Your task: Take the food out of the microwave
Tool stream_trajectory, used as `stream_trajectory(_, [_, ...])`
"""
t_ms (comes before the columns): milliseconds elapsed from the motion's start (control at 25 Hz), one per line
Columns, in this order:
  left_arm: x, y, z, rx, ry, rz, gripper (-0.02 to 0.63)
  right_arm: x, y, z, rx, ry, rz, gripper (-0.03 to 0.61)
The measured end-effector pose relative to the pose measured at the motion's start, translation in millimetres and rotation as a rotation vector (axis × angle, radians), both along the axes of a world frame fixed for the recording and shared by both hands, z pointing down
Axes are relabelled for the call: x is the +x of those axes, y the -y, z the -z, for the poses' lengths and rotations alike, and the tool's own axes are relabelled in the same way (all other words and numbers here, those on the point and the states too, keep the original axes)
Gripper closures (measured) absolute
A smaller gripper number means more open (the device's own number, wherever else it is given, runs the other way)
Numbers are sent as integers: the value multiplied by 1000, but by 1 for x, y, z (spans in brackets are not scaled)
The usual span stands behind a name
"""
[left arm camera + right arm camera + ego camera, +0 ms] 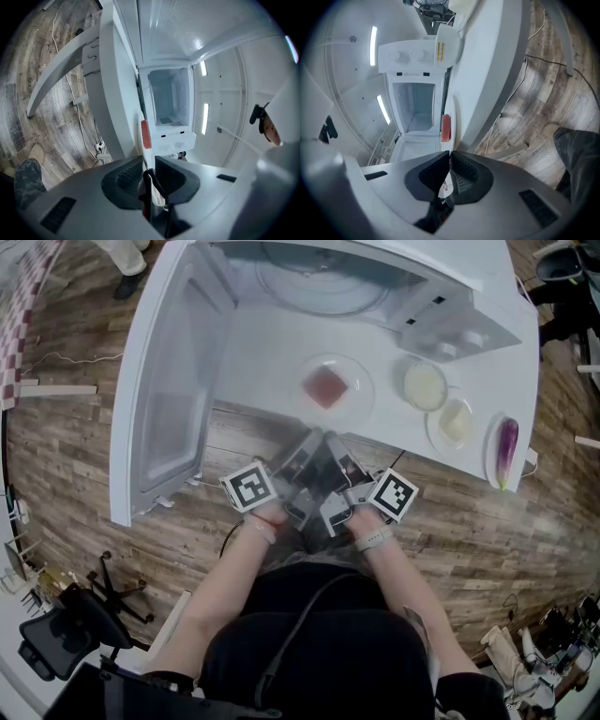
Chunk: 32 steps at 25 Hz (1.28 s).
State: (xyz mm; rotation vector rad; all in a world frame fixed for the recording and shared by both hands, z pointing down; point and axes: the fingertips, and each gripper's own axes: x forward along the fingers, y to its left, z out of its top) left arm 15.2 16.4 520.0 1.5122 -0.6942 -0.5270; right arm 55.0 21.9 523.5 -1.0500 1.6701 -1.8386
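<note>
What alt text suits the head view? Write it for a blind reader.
From above, a person holds the left gripper and right gripper together at the near rim of a clear plate of pink food on a white table. Behind it, the microwave has its door open; an eggplant lies far right.

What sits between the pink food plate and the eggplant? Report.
Head view: past the plate of pink food, a white-filled bowl, then a pale-food dish, then the eggplant.
</note>
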Motion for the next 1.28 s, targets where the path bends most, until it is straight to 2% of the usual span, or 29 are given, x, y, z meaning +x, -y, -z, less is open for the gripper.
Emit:
stream_trajectory(520, [-6,-19,-8,-11,45,-74,543,1,2,1,11,-16,3,541])
stream_trajectory(760, [-5,-19,0,71,83,-106,556,0,0,0,21,-21,4,541])
stream_trajectory(1080, [-8,-23,5,100,119,-111,603,0,-8,1,27,-23,8,541])
stream_trajectory(1280, [-5,-23,12,162,197,-133,604,2,-12,3,36,-25,3,541])
